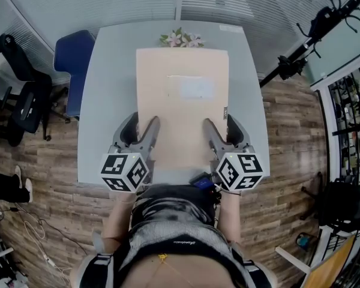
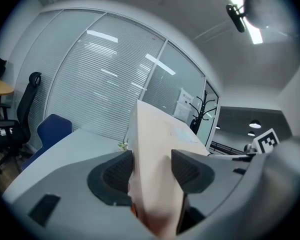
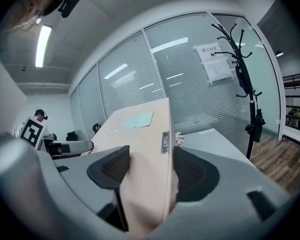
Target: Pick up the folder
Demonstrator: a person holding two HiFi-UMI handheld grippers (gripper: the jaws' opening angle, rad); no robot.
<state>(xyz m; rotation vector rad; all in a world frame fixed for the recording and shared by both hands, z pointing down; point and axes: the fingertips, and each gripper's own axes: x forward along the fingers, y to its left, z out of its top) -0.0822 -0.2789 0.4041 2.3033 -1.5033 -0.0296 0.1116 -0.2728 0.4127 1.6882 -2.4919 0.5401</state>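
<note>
No text can be read. The dark tag [image 3: 165, 142] on the folder [image 3: 140, 136] edge and the posted sheets [image 3: 213, 61] on the glass wall [image 3: 180, 89] carry print too small to read.

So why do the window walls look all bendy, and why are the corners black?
Left gripper view: the wide lens bends the blinds, black corners ring the picture, and the folder blurs near the camera. Right gripper view: same bending and dark corners, plus glare from the ceiling light. Head view: milder bending, even light, mostly sharp.
</note>
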